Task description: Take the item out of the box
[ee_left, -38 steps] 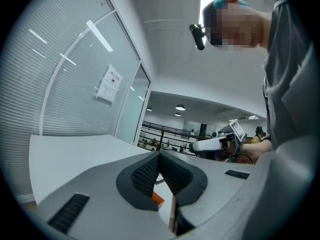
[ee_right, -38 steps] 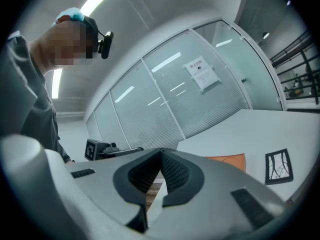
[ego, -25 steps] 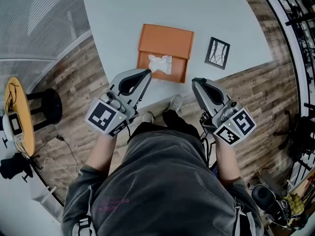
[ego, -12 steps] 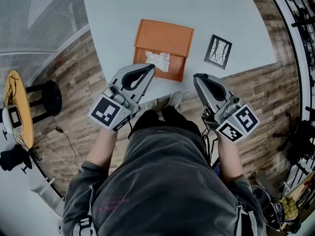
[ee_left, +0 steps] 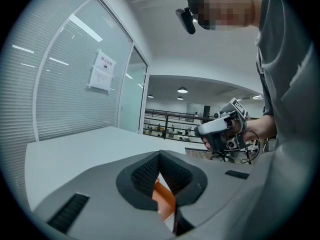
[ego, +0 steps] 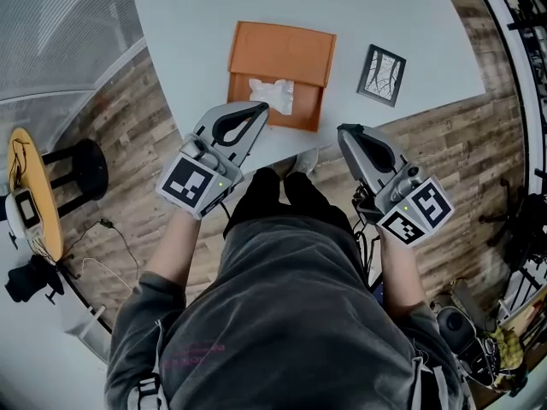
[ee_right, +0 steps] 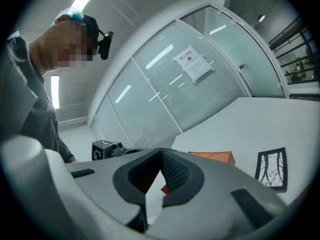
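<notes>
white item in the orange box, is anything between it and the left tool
Nothing visible does. The orange box lies open with its lid folded back, the white item sits uncovered inside, and the left tool, jaws shut, is at the box's near edge.

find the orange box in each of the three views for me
Head view: orange box upper centre, lid open, on the white table.
Left gripper view: only an orange sliver low centre, seen through the gap below the jaws.
Right gripper view: right of centre, just above the jaws.
Shared landmark: the white table under it in all three; the black-framed card beside it also shows in the right gripper view.
</notes>
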